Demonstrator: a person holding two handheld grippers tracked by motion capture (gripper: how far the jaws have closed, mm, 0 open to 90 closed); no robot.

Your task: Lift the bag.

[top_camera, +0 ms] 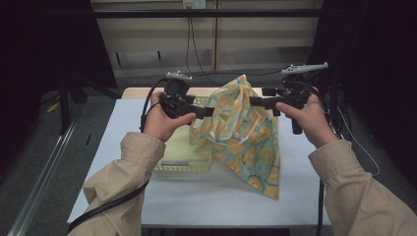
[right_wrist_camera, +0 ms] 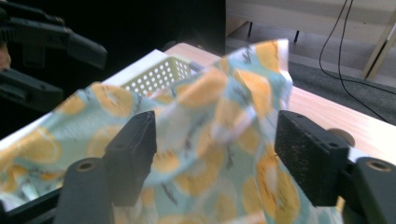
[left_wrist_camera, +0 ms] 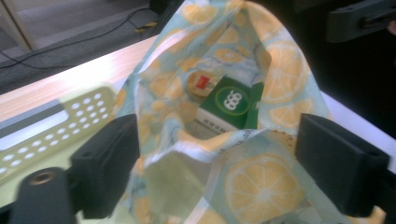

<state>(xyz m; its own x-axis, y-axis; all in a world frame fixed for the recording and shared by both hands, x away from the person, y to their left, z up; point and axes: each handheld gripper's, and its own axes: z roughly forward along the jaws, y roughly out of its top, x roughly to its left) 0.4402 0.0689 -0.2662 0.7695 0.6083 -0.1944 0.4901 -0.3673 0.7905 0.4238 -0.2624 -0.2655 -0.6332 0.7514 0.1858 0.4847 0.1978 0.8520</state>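
Observation:
A cloth drawstring bag [top_camera: 246, 132] printed with lemon slices stands in the middle of the white table, its top bunched up between my two grippers. My left gripper [top_camera: 206, 112] reaches in from the left, jaws wide apart either side of the bag's rim [left_wrist_camera: 261, 182], pads not pressing. Inside the open mouth lie a green box [left_wrist_camera: 231, 100] and a round lid with a red label [left_wrist_camera: 201, 83]. My right gripper [top_camera: 253, 102] comes in from the right, its jaws open around the blurred cloth [right_wrist_camera: 205, 98] without pinching it.
A pale yellow perforated basket [top_camera: 182, 162] sits on the table [top_camera: 196, 196] just left of the bag, under my left hand. A wooden tabletop strip [right_wrist_camera: 355, 121] runs along the far edge. Cables hang on the wall behind.

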